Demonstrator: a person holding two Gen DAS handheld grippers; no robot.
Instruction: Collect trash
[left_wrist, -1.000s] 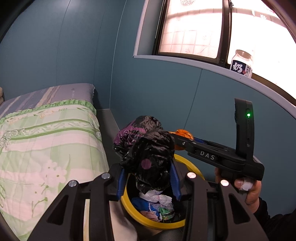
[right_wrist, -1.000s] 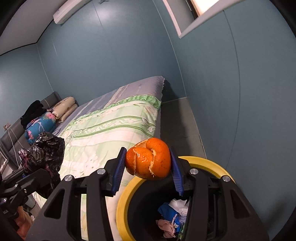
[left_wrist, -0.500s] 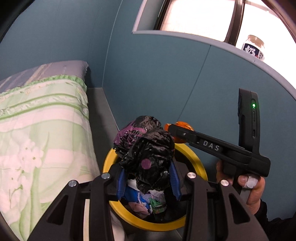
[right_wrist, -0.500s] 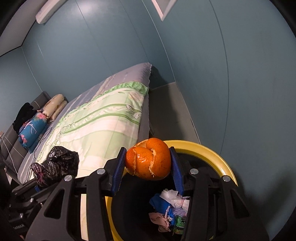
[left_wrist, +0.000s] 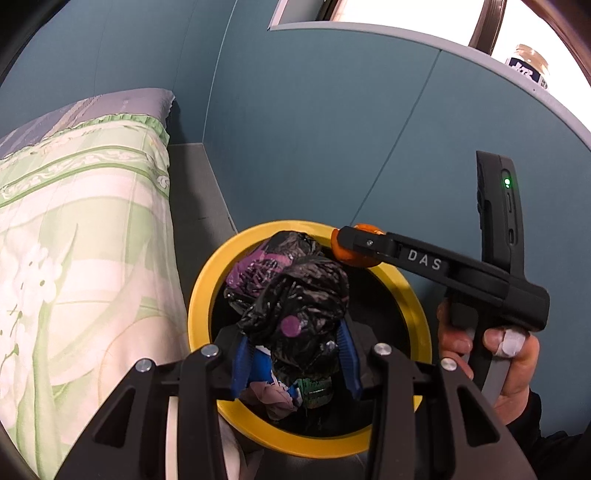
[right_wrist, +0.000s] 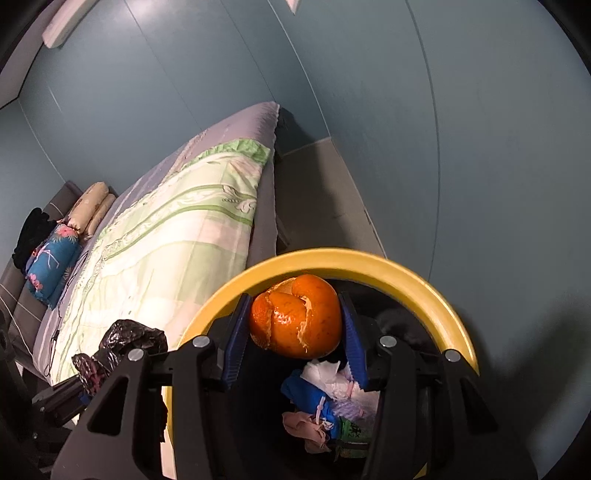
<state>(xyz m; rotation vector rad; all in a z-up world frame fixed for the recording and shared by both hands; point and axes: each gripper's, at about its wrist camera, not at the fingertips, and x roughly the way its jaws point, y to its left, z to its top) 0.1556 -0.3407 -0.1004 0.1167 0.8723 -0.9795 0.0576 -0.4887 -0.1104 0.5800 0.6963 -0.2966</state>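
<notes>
Fingers (left_wrist: 347, 354) of the left gripper (left_wrist: 293, 356) clamp a crumpled black bag (left_wrist: 295, 295), the right gripper (right_wrist: 293, 341) an orange peel (right_wrist: 295, 317); both have dropped over the yellow-rimmed bin (left_wrist: 201, 302), ready for release.

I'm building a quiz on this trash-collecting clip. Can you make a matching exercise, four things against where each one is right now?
Things:
1. orange peel
2. black plastic bag
3. jar
4. blue and white scraps

Places:
A. on the window ledge
B. lying inside the yellow-rimmed bin
C. clamped in the right gripper
D. clamped in the left gripper

Pairs: 1-C, 2-D, 3-A, 4-B
</notes>
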